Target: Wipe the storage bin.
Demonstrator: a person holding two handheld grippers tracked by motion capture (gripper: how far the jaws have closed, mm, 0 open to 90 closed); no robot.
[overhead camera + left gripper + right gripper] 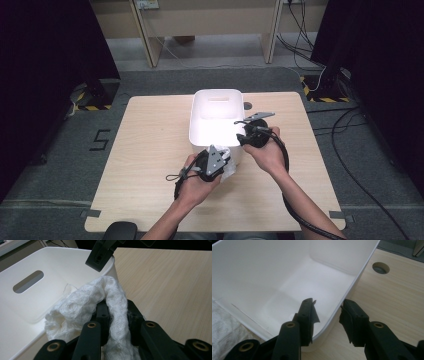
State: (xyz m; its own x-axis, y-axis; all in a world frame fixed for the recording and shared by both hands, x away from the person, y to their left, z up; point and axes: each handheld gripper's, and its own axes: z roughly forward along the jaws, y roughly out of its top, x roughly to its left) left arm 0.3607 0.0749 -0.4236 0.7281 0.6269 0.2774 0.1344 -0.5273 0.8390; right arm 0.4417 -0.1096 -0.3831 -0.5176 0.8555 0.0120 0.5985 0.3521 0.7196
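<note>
1. White rectangular plastic bin (216, 117): smooth, glossy walls, rounded corners, an oblong handle slot in the far end wall. It stands on the worktop with its long axis running away from the person.
2. Pale wood-grain worktop (150, 150): matt laminate, rounded corners, a round cable hole (381, 267) beyond the bin.
3. White crumpled cloth (100, 307): soft, with a raised swirl or quilted texture and a loose thread at its edge. It lies bunched over the near rim of the bin, one thick fold running lengthwise between the left gripper's jaws.
4. Left gripper (218, 161): black, with a grey three-cornered plate on top. Jaws closed tight on the fold of cloth, at the bin's near edge.
5. Right gripper (328, 315): black jaws straddle the bin's near right corner, one inside the wall and one outside. Whether the pads press on the wall cannot be told from the views.
</note>
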